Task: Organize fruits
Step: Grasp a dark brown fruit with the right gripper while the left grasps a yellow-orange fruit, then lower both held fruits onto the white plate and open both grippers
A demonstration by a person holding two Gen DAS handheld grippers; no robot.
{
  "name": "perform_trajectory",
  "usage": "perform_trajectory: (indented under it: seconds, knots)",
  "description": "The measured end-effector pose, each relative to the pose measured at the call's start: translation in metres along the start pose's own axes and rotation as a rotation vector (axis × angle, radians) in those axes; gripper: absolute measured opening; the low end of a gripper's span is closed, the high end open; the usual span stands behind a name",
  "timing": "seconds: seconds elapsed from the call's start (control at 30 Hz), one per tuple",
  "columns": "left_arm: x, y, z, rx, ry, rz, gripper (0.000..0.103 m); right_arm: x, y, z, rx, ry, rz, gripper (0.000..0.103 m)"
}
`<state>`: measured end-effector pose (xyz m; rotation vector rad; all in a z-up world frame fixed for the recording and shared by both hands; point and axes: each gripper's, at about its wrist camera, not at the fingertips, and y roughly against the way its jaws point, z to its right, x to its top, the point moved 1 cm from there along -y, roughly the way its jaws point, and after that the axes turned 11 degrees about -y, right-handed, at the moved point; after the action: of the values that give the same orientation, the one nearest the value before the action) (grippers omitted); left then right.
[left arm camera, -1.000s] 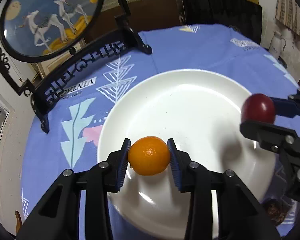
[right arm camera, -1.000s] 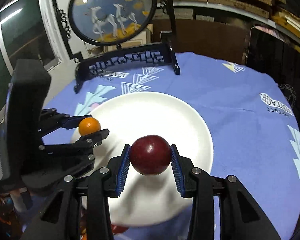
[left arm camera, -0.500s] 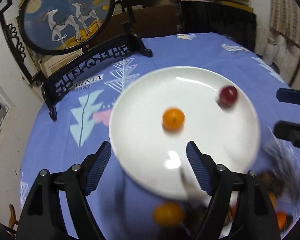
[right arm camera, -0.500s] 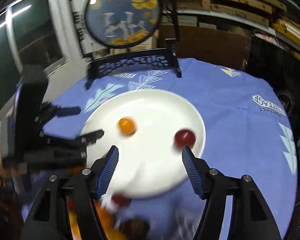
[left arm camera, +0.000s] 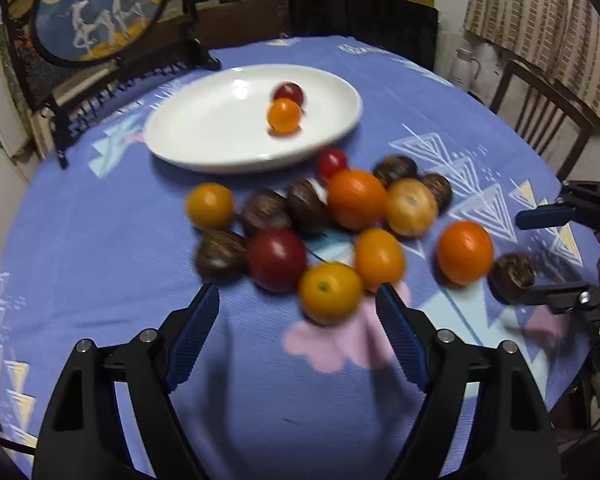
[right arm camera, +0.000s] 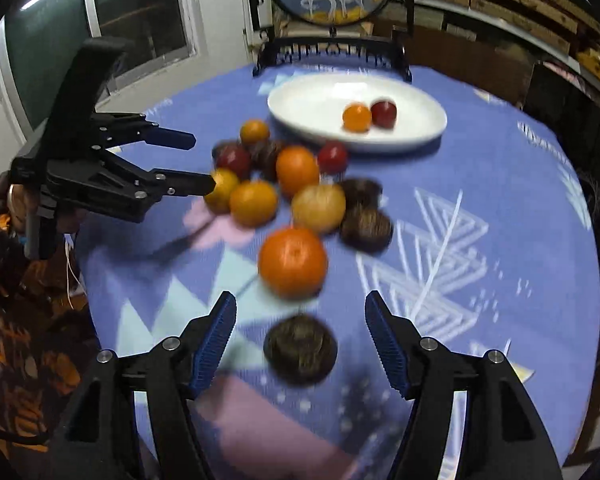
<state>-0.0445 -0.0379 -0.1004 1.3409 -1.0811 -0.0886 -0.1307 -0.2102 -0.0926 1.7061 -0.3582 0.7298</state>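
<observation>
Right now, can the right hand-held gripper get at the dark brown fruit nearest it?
Probably yes. The right hand-held gripper is open, and the dark brown fruit lies alone on the tablecloth between its fingers, nothing blocking.

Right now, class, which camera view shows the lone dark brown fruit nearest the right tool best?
The right wrist view: the dark brown fruit lies large and whole, just ahead of the open right tool. In the left wrist view it sits small at the right edge, partly hidden by that tool's finger.
</observation>
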Motion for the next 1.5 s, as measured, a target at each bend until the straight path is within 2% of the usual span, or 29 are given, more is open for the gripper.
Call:
perform_trajectory:
  seconds: [0.07, 0.2, 0.27, 0.33, 0.37, 0.47, 0.5, 0.53, 0.63, 0.77, 0.93, 1.03, 1.13, 1.3, 1.5]
  knots:
    - [0.001, -0.007, 0.005, -0.003, 0.001, -0.005, 0.078, -0.008, -0.007, 0.002, 0.004, -0.012, -0.021, 0.067]
    - [0.005, -0.018, 0.003, -0.013, 0.014, -0.015, 0.062, -0.012, -0.018, 0.004, 0.001, -0.035, -0.047, 0.064]
    - [0.005, -0.018, 0.003, -0.003, 0.016, -0.009, 0.058, -0.014, -0.021, 0.006, 0.006, -0.04, -0.062, 0.052]
    - [0.006, -0.018, 0.002, -0.014, 0.022, -0.009, 0.058, -0.016, -0.021, 0.006, 0.008, -0.036, -0.059, 0.052]
    - [0.006, -0.018, 0.002, -0.012, 0.02, -0.007, 0.057, -0.017, -0.021, 0.006, 0.007, -0.035, -0.053, 0.047]
    - [0.007, -0.016, 0.007, -0.016, 0.013, 0.003, 0.05, -0.019, -0.021, 0.004, 0.004, -0.033, -0.044, 0.043]
    - [0.007, -0.014, 0.009, -0.039, 0.009, 0.004, 0.035, -0.019, -0.021, 0.003, -0.001, -0.028, -0.042, 0.043]
    - [0.006, -0.012, 0.013, -0.069, -0.002, 0.001, 0.036, -0.019, -0.022, 0.001, -0.004, -0.022, -0.044, 0.043]
    - [0.002, -0.004, 0.014, -0.045, -0.023, 0.01, 0.036, -0.02, -0.016, -0.003, -0.003, -0.008, -0.04, 0.043]
    - [0.003, 0.013, 0.002, -0.014, 0.0, 0.041, 0.036, -0.013, -0.005, -0.002, 0.0, -0.022, -0.009, 0.043]
    - [0.04, 0.057, -0.021, 0.12, 0.02, 0.164, 0.036, 0.03, 0.02, -0.011, -0.005, 0.012, 0.104, 0.043]
    - [0.066, 0.082, -0.03, 0.247, 0.04, 0.248, 0.036, 0.065, 0.044, -0.021, 0.0, 0.039, 0.228, 0.043]
    - [0.085, 0.094, -0.039, 0.318, 0.074, 0.296, 0.036, 0.097, 0.065, -0.028, 0.016, 0.044, 0.341, 0.043]
    - [0.103, 0.081, -0.05, 0.36, 0.124, 0.298, 0.036, 0.128, 0.069, -0.022, 0.035, 0.0, 0.418, 0.043]
    - [0.111, 0.041, -0.068, 0.337, 0.173, 0.224, 0.036, 0.151, 0.041, -0.008, 0.047, -0.056, 0.403, 0.043]
